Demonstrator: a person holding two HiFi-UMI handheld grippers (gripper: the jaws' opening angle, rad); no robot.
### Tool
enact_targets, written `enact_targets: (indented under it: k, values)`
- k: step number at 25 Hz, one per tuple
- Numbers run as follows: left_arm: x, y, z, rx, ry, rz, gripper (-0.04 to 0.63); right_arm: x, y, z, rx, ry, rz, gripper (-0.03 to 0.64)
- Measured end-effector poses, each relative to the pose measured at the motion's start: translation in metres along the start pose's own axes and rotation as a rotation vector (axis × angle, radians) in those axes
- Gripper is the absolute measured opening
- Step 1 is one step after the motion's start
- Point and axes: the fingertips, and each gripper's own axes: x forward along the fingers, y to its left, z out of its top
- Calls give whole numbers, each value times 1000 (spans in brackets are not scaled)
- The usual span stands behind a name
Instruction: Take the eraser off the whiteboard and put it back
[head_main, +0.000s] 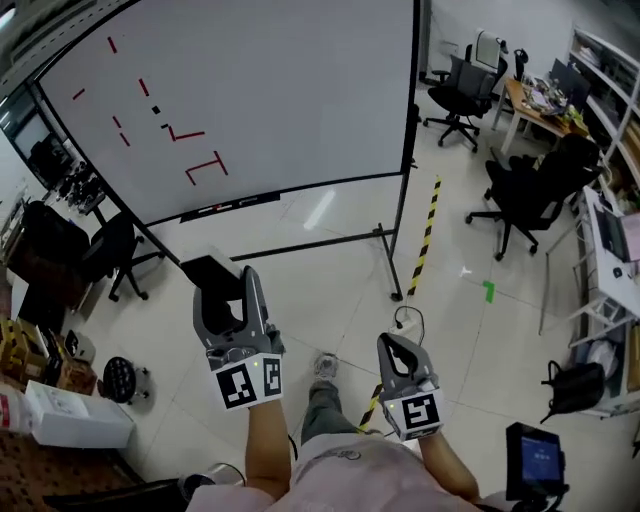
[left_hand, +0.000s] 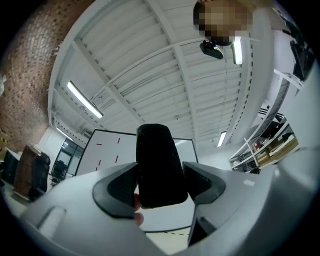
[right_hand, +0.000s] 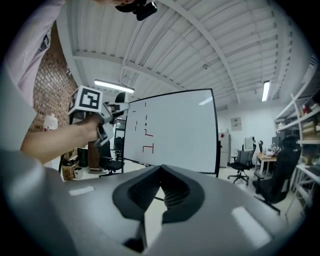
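The whiteboard stands on a wheeled frame ahead of me, with red strokes on its left half. It also shows far off in the left gripper view as the whiteboard and in the right gripper view as the whiteboard. The black eraser is off the board, upright between the jaws of my left gripper, well short of it. The left gripper view shows the eraser pressed by both pads of the left gripper. My right gripper is shut and empty, its jaws meeting in the right gripper view.
The whiteboard's frame legs and a yellow-black floor tape lie ahead. Black office chairs and a desk stand at the right. Another chair and boxes sit at the left. A marker ledge runs under the board.
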Motion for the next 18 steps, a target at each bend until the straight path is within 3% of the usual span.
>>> enact_targets:
  k: [3,8,13,18]
  values:
    - [-76,-16,30,-10,56,-3,288,-49,18,5,52,-24,52,3]
    - [-160,-36,61,-72,99,-35,290,-91,49,30,48,-90,97,3]
    - [-204,-57,73,-86,113,-110,290,-100,60,70,19,-239,87,3]
    - [-223,-52,85,-85,114,-146,290,-100,85,90,42,-276,92,3]
